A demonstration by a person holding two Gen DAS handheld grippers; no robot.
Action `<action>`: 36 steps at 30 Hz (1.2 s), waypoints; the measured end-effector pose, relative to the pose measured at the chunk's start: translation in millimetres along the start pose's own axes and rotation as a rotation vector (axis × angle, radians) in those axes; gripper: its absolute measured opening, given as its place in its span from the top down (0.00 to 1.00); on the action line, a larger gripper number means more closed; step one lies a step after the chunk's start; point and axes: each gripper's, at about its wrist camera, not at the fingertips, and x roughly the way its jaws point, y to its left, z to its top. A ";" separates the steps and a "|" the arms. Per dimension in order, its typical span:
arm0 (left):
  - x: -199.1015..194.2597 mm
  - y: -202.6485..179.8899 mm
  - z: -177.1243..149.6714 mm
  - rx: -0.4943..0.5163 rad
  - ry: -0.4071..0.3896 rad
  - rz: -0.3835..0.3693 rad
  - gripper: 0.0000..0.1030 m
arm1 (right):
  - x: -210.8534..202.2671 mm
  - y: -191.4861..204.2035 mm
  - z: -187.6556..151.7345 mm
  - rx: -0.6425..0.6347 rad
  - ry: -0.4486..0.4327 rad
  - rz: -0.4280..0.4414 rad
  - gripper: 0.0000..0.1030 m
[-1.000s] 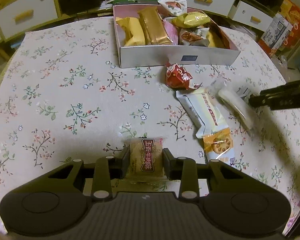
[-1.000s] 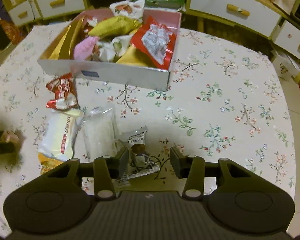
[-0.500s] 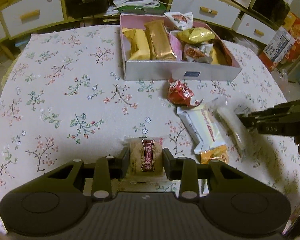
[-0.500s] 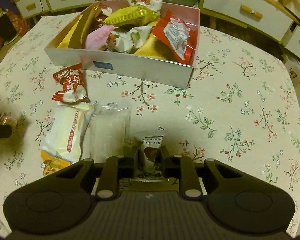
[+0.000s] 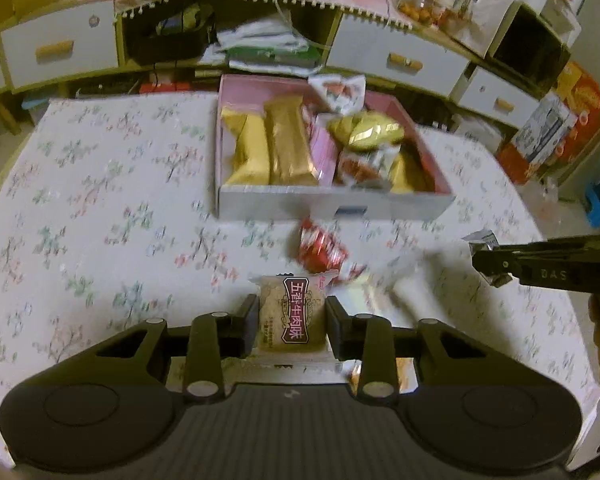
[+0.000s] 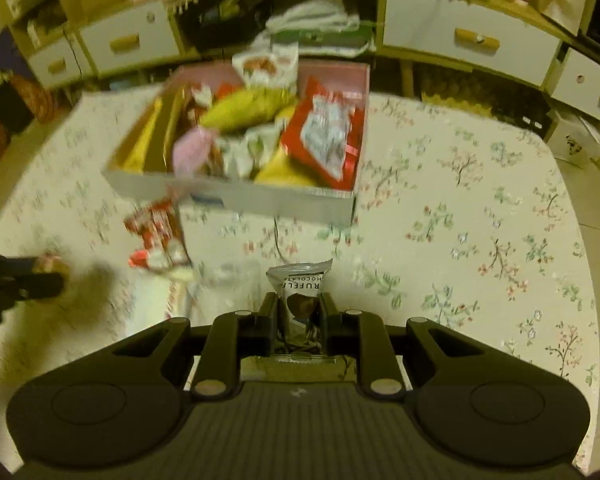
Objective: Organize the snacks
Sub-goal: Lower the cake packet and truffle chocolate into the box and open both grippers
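Note:
My left gripper [image 5: 292,308] is shut on a tan pastry packet [image 5: 291,312] with a maroon label, held above the table. My right gripper [image 6: 299,306] is shut on a silver chocolate truffle packet [image 6: 300,290], also lifted; it shows from the side in the left wrist view [image 5: 486,258]. The pink-lined snack box [image 5: 332,200] sits ahead with several snacks inside, and shows in the right wrist view [image 6: 260,196]. A red packet [image 5: 322,250] lies on the cloth in front of the box.
A white bar packet and a clear packet [image 6: 228,280] lie blurred on the floral tablecloth [image 5: 100,208] between the grippers. White drawers [image 5: 56,50] and clutter stand behind the table. Boxes [image 5: 548,136] sit on the floor at right.
My right gripper closed on the truffle packet and lifted it. My left gripper rose with the pastry packet and moved toward the box.

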 end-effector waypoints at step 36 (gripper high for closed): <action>85.6 -30.1 88.3 0.075 -0.089 -0.008 0.61 | 40.1 -8.1 70.6 0.283 -0.100 0.176 0.82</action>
